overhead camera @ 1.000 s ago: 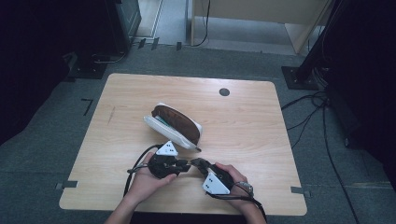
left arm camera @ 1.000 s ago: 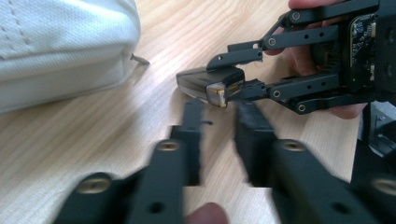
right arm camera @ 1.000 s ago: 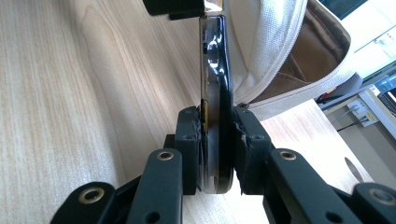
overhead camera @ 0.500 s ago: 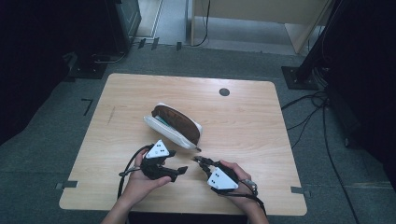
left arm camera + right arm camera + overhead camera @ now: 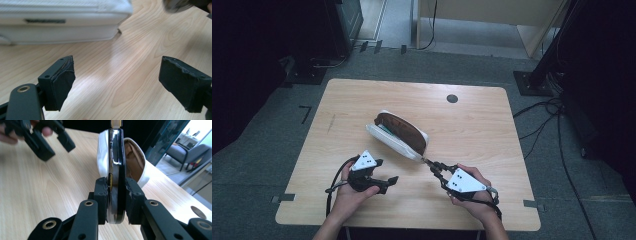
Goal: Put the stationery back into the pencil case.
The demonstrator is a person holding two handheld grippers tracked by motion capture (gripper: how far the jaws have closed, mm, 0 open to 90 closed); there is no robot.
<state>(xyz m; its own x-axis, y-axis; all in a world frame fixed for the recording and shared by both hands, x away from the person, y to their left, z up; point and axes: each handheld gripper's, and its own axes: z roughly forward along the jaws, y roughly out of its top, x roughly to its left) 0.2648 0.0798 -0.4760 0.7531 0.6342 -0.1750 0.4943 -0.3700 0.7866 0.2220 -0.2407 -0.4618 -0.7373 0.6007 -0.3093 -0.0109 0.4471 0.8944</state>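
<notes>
Sunglasses (image 5: 115,170), folded and dark-framed, are sitting edge-on between the right gripper's (image 5: 438,167) fingers, which are pinching them just off the open white glasses case (image 5: 398,135) with its brown lining. That case is lying mid-surface, right in front of the glasses. The left gripper (image 5: 388,181) is hovering nearby over bare wooden surface (image 5: 472,127), its fingers having just been opening, now spread wide around nothing.

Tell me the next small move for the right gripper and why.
Probably carry the flat dark piece on toward the open white case. The right gripper is shut on it, edge-up, with the case's brown lining just beyond. The left gripper, whose jaws have just been opening, is empty and apart from the case, so it could steady it.
</notes>
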